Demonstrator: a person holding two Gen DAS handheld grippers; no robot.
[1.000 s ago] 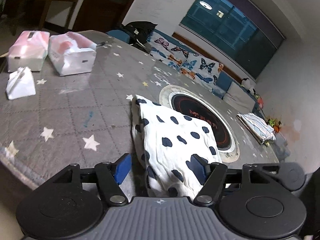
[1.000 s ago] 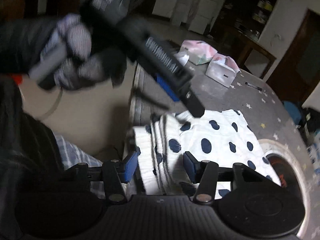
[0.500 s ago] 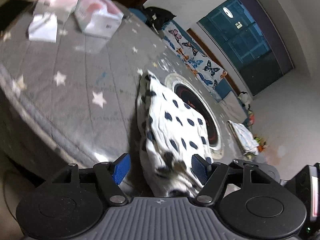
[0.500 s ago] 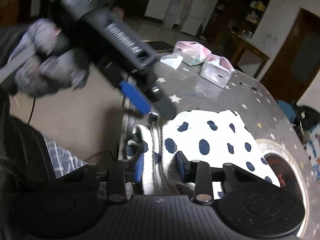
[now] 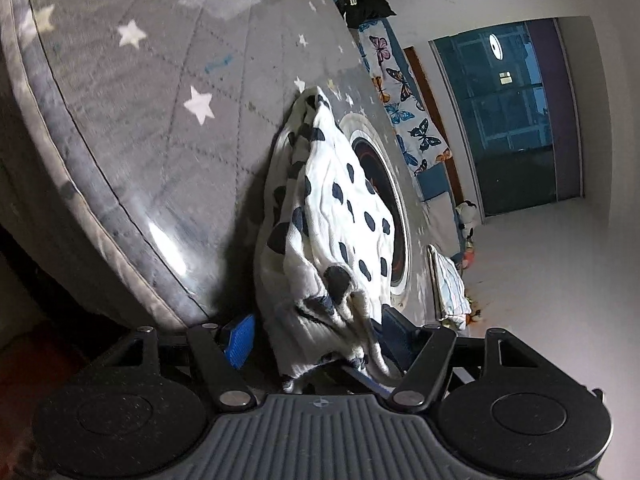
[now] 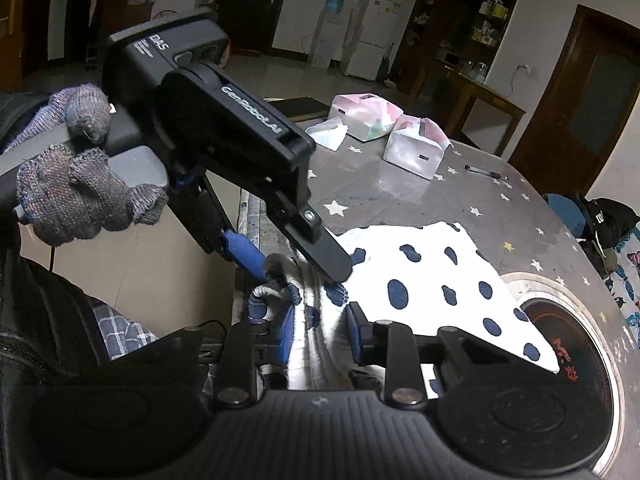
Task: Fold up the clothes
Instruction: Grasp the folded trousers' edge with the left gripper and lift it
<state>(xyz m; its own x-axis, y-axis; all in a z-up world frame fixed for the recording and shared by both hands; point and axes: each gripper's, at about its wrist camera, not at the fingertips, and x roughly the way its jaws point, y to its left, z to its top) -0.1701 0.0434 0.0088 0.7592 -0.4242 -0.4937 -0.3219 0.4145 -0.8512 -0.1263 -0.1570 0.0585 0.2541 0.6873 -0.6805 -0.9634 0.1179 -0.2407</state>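
A white garment with dark blue spots [image 5: 332, 216] lies folded on the grey star-patterned table [image 5: 132, 112]; it also shows in the right wrist view [image 6: 432, 276]. My left gripper [image 5: 316, 340] is open, its blue pads either side of the garment's near bunched edge. In the right wrist view it [image 6: 298, 258] reaches in from the left, held by a gloved hand [image 6: 76, 168]. My right gripper [image 6: 320, 334] is shut on the garment's thick folded near edge.
A round induction plate [image 6: 568, 344] sits in the table, partly under the garment. Two tissue packs [image 6: 416, 146] and a pen [image 6: 484, 173] lie at the far side. A striped folded cloth [image 5: 448, 280] lies beyond the plate. The table edge [image 5: 80, 184] runs close to both grippers.
My right gripper has closed from open onto the garment's near edge. The left gripper has tilted and moved in at the same edge, which now bunches up between its pads.
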